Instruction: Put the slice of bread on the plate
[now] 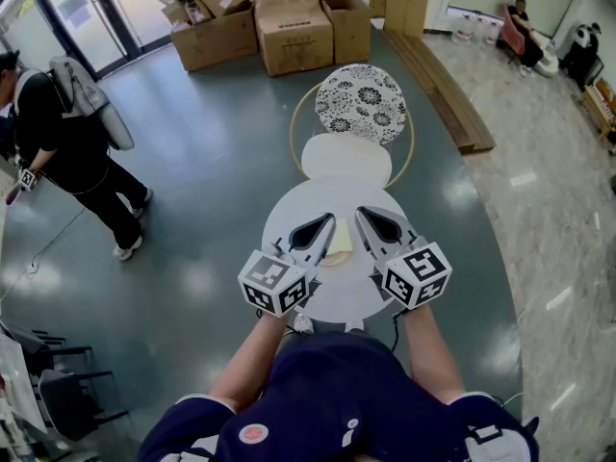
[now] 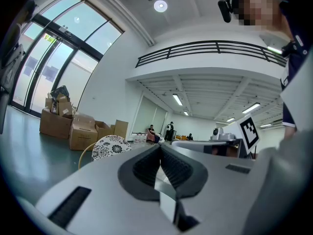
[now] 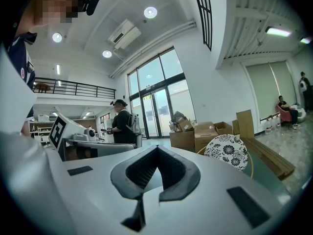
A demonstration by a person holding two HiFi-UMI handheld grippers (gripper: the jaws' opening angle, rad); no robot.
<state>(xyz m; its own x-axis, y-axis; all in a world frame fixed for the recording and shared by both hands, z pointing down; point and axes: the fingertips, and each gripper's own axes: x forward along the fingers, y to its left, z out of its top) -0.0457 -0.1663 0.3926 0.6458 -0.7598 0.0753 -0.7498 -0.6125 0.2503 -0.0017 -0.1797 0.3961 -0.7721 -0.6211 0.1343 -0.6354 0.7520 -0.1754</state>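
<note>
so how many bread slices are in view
1: the bread slice lies on the white table between the left gripper and right gripper; more may hide beneath them.

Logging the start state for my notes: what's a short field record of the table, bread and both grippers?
table: round, white
slice of bread: on the table, between the grippers
left gripper: shut, empty, left of bread
right gripper: shut, empty, right of bread
white oval: far table edge, possibly the plate
behind table: chair with floral cushion
</note>
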